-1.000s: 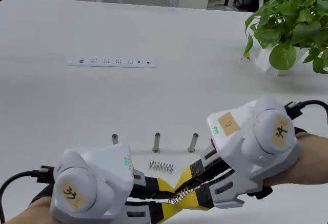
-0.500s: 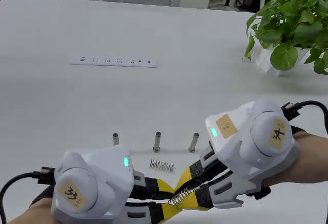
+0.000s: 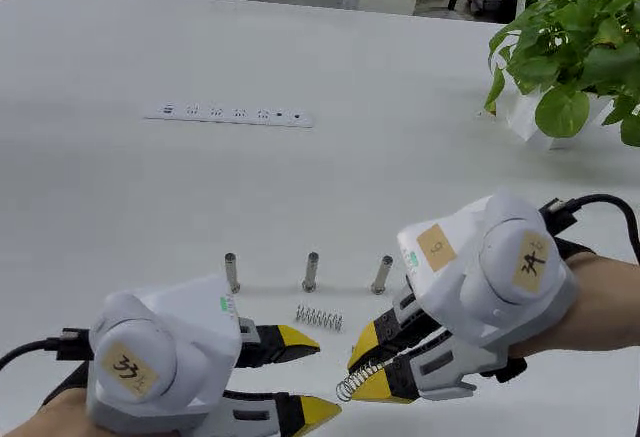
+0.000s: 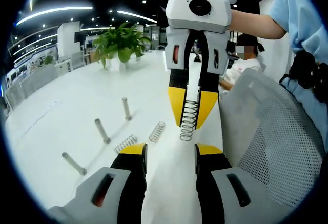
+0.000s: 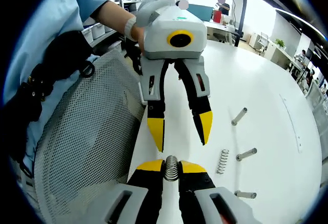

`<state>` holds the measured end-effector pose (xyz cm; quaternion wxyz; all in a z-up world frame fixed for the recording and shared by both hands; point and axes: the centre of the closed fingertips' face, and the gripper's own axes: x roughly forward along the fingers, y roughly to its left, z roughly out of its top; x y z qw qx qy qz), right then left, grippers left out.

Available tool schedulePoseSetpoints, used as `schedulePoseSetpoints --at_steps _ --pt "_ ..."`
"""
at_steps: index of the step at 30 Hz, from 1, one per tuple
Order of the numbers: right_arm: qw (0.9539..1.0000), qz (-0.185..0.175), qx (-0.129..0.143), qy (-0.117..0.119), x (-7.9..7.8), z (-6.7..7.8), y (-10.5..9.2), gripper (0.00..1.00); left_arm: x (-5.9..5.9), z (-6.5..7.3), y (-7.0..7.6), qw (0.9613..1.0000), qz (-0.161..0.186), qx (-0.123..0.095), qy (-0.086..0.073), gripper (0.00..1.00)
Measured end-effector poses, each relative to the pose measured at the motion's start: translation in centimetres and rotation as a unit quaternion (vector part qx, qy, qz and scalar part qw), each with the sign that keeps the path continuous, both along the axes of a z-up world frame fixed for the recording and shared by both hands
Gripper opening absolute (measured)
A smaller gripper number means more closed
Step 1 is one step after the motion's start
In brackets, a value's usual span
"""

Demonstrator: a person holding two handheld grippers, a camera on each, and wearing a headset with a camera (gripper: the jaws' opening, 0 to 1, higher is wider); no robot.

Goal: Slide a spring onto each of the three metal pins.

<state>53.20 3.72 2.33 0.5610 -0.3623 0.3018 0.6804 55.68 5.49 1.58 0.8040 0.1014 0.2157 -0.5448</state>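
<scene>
White, matte table (image 3: pixel 120 207) under office lights, with a flat white power strip (image 3: pixel 228 115) toward its far edge and a leafy plant (image 3: pixel 575 47) at the far right corner. Three slim metal pins (image 3: pixel 232 272) (image 3: pixel 311 271) (image 3: pixel 382 274) stand upright in a row near the near edge, all bare.

From the head view, one loose spring (image 3: pixel 319 318) lies just in front of the middle pin. The left gripper view shows two loose coils (image 4: pixel 125 143) (image 4: pixel 157 130) lying close together by the pins.

The right gripper (image 3: pixel 362 370), over the near edge, pinches a thin wire spring (image 3: pixel 358 378) between its yellow-tipped jaws. In the left gripper view it hangs lengthwise below the tips. The right gripper view shows it end-on, as a round ring.

The left gripper (image 3: pixel 315 375) faces it with jaws spread and nothing between them.

The right gripper view also takes in a grey mesh chair back (image 5: pixel 87 147) and a light blue sleeve (image 5: pixel 61 8).
</scene>
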Motion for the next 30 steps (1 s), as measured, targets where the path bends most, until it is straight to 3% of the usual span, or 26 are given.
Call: schedulePoseSetpoints --at_steps 6,10,14,17,18,24,28,30 --pt "1.0 0.005 -0.006 -0.006 0.5 -0.2 -0.1 0.07 1.1 -0.7 2.6 0.9978 0.066 -0.005 0.005 0.57" --pt "0.9999 0.005 -0.008 -0.009 1.0 -0.1 -0.1 0.07 1.1 -1.1 4.0 0.9966 0.083 0.003 0.001 0.7" --pt "0.9997 0.009 -0.016 -0.017 1.5 -0.2 -0.3 0.07 1.4 -1.8 5.6 0.9933 0.113 0.014 0.015 0.79" --pt "0.9991 0.016 -0.025 -0.029 2.0 -0.4 -0.6 0.07 1.7 -2.0 6.4 0.9907 0.135 0.015 0.011 0.92" --pt "0.9991 0.016 -0.026 -0.03 2.1 -0.4 -0.6 0.07 1.9 -2.1 6.8 0.9888 0.147 0.018 0.017 0.98" --pt "0.9985 0.025 -0.033 -0.037 2.5 -0.3 -0.6 0.07 2.3 -1.7 7.6 0.9848 0.172 0.011 0.023 0.99" --pt "0.9977 0.031 -0.037 -0.047 3.1 -0.1 -0.5 0.08 2.5 -1.4 7.6 0.9827 0.184 0.005 0.019 0.99" --pt "0.9976 0.031 -0.037 -0.049 3.4 0.1 -0.4 0.08 2.6 -1.6 7.7 0.9818 0.189 0.011 0.02 0.99"
